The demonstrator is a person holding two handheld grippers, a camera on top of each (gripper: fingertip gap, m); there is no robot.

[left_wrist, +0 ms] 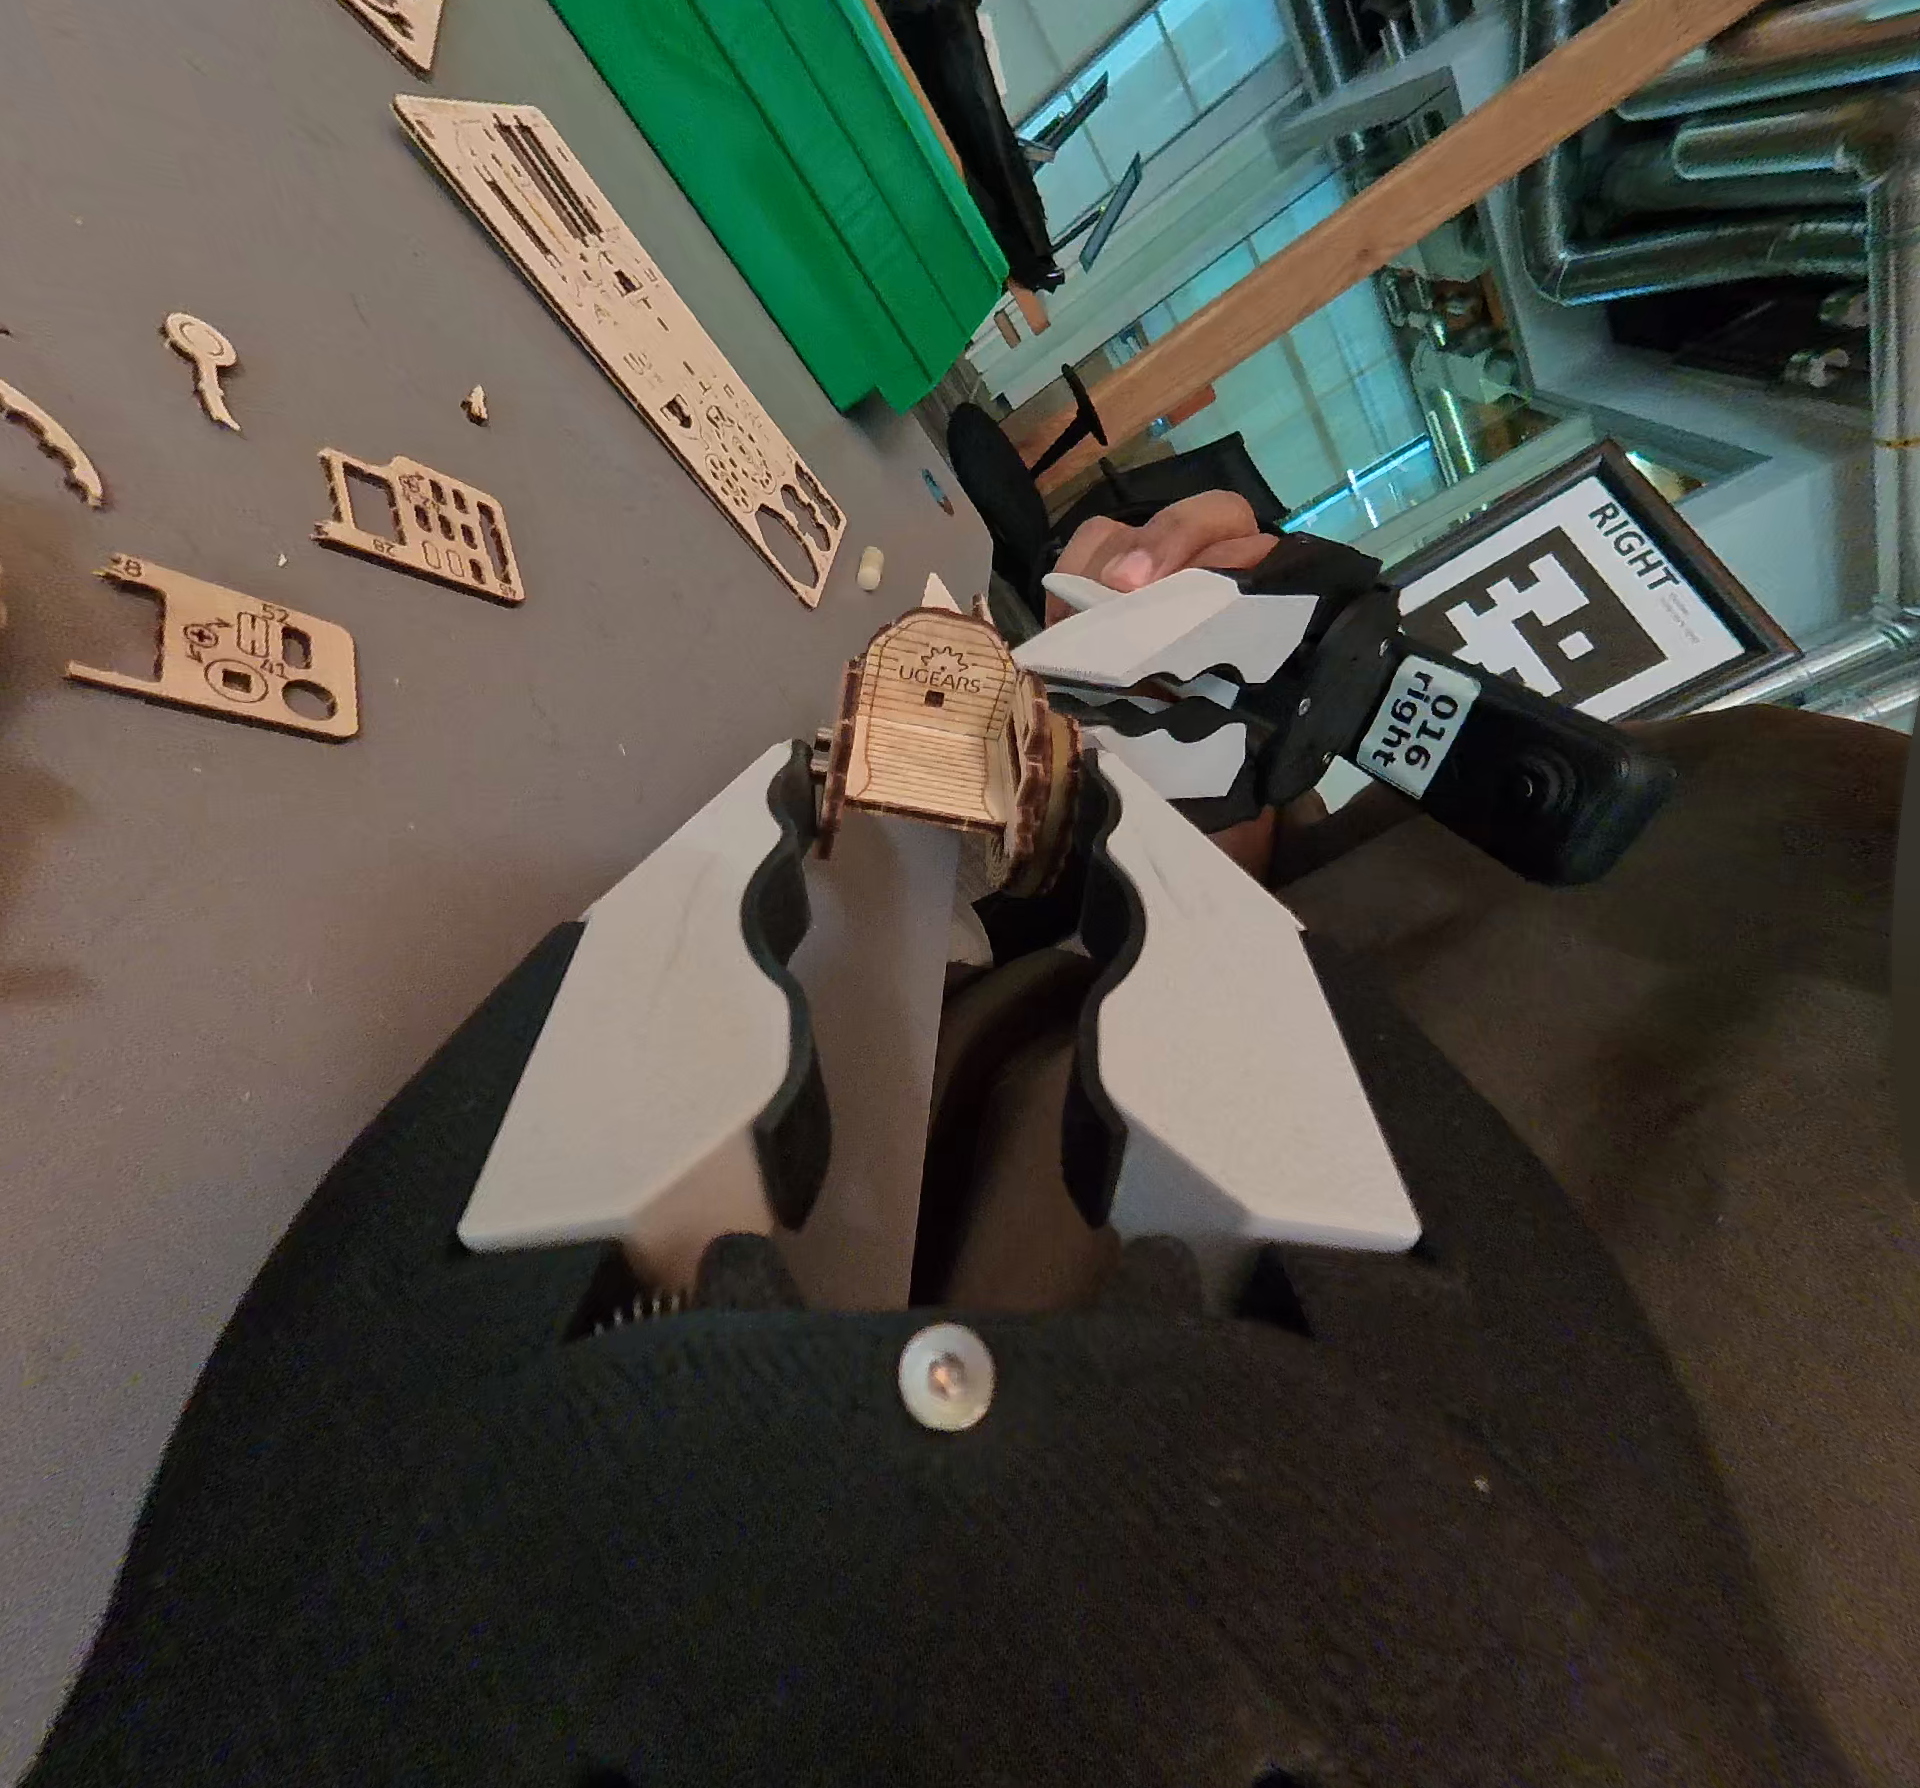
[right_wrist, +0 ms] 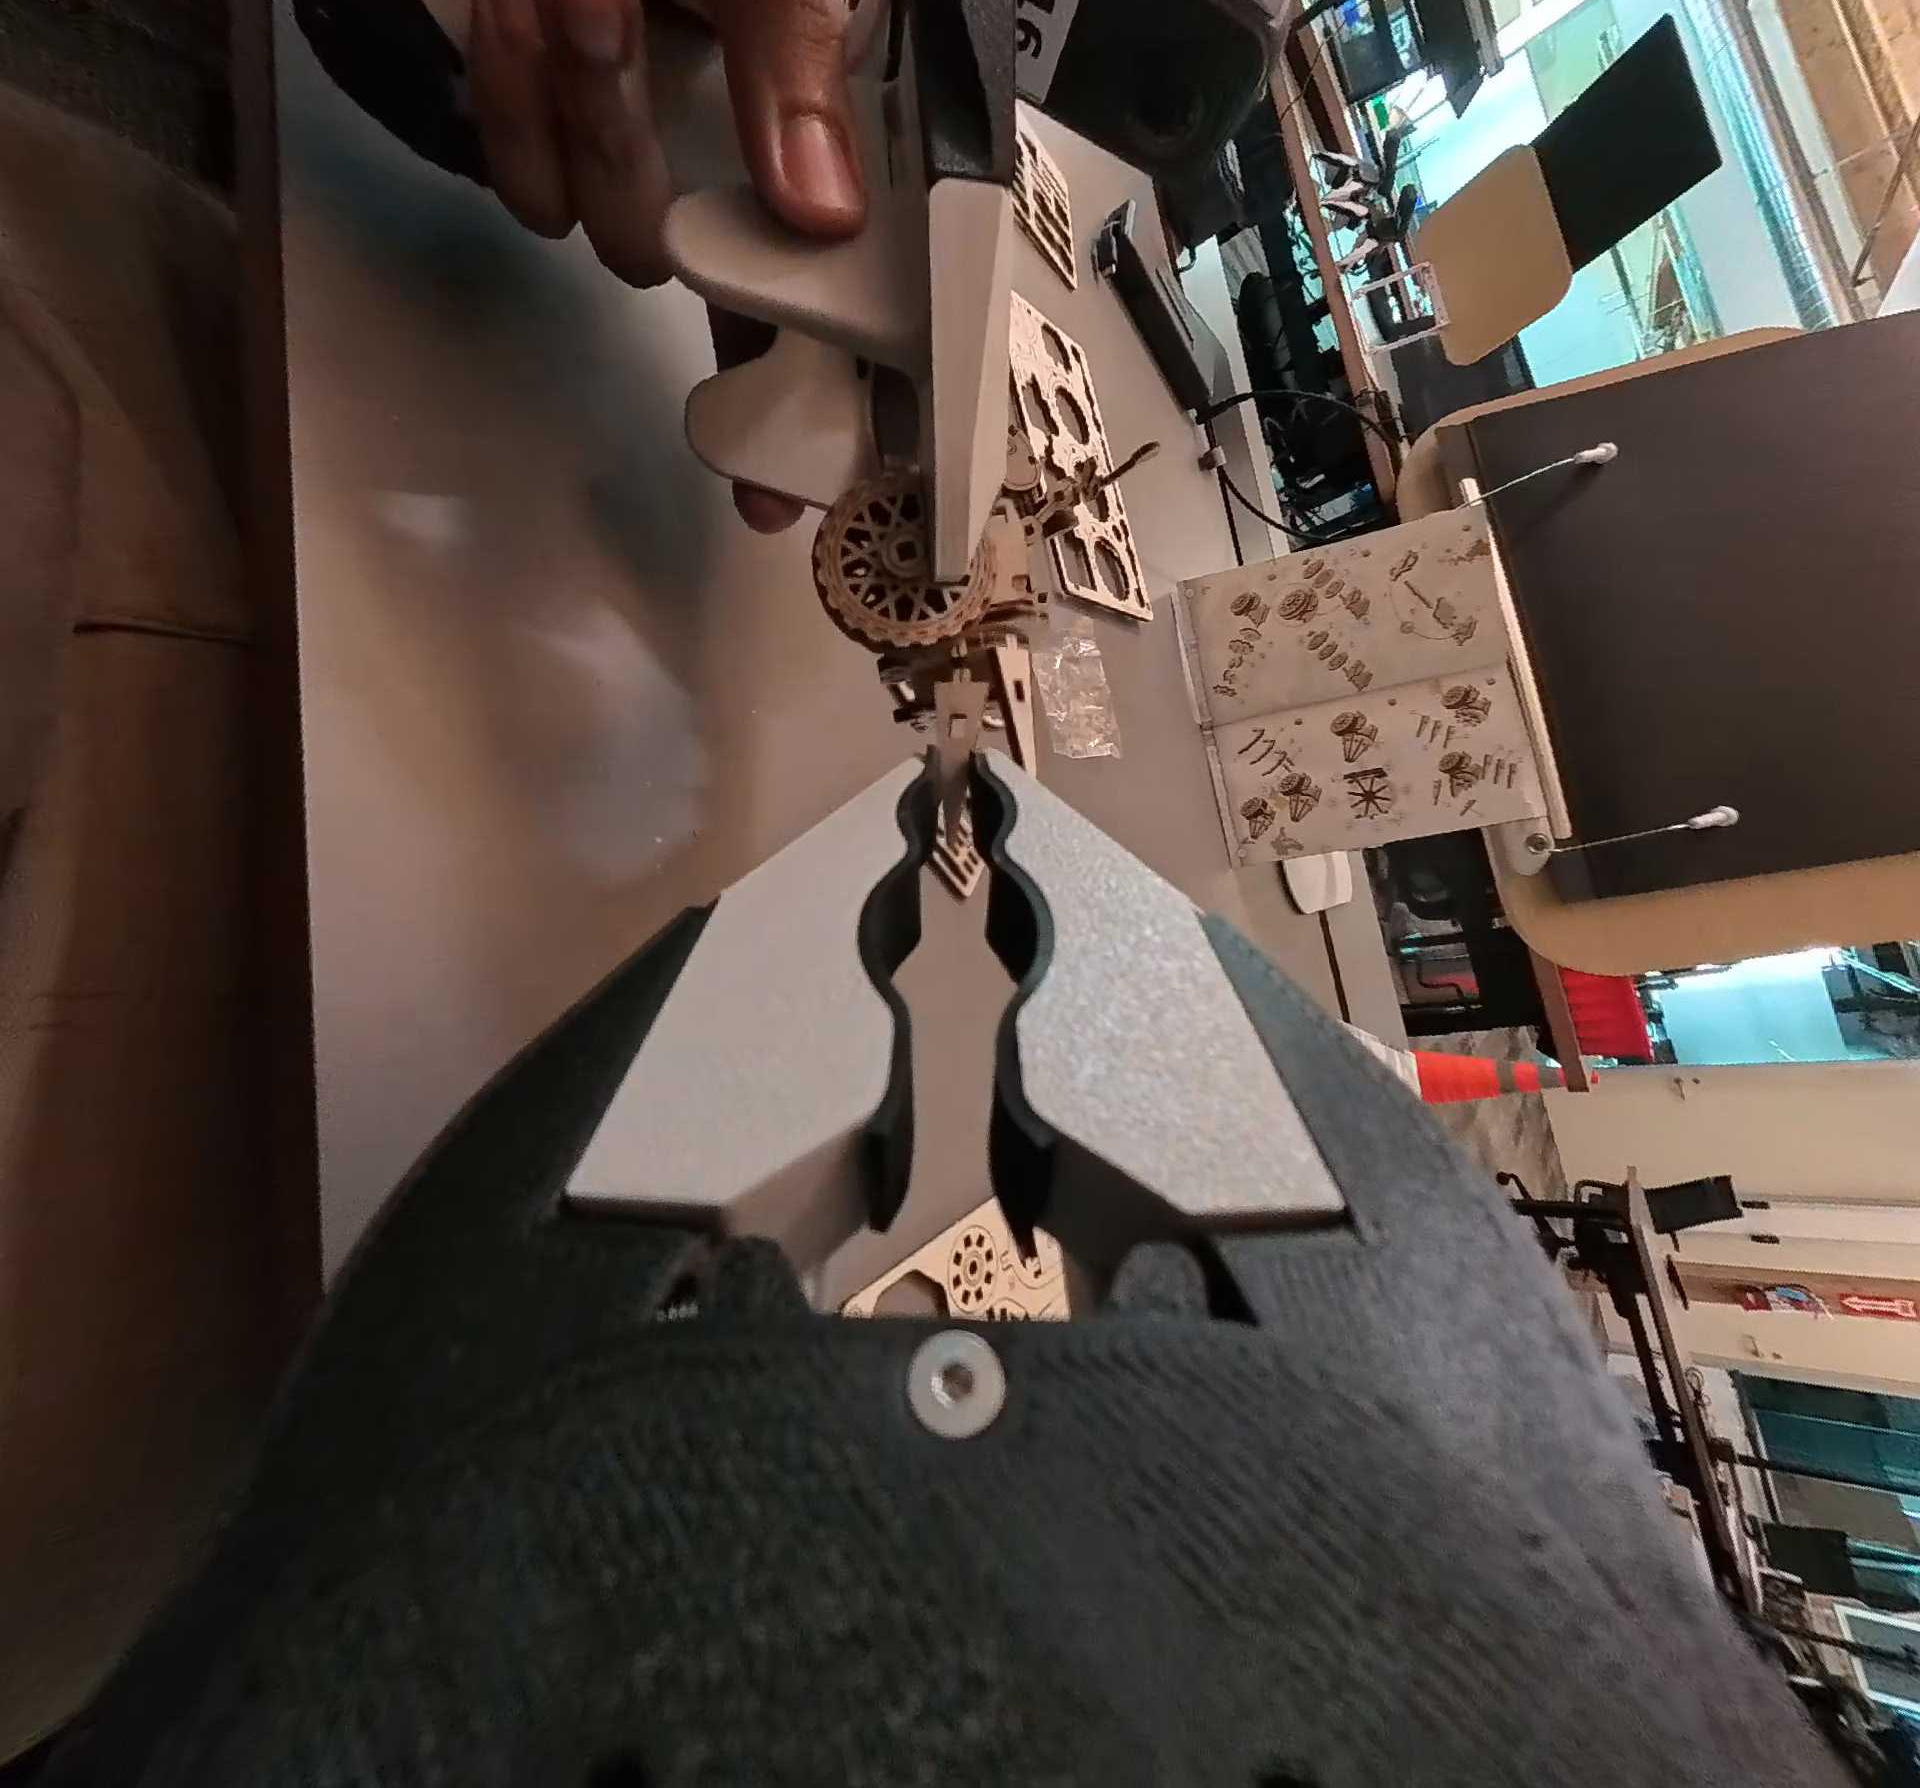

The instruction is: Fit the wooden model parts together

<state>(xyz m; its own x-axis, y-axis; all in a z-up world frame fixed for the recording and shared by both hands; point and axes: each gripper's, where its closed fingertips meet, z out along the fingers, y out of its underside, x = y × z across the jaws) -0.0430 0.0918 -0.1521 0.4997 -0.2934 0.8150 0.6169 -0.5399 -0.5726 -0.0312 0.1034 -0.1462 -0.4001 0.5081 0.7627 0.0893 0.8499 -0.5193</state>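
Note:
My left gripper (left_wrist: 940,772) is shut on a small wooden model (left_wrist: 935,730), a cab-like body with an arched back panel and a spoked wheel (right_wrist: 883,575) on one side. It holds the model in the air above the grey table (left_wrist: 312,907). My right gripper (right_wrist: 954,770) is shut on a thin flat wooden part (right_wrist: 956,845). The part's tip meets the model's frame (right_wrist: 961,689). In the left wrist view the right gripper (left_wrist: 1039,673) comes in from the right and touches the model's side. In the right wrist view the left gripper (right_wrist: 956,554) reaches down from the top.
Punched wooden sheets (left_wrist: 623,336) and loose flat parts (left_wrist: 426,528) (left_wrist: 229,647) lie on the table. Green boards (left_wrist: 779,107) sit along its far edge. An instruction sheet (right_wrist: 1351,699), a small plastic bag (right_wrist: 1081,699) and another sheet (right_wrist: 1081,471) lie behind the model.

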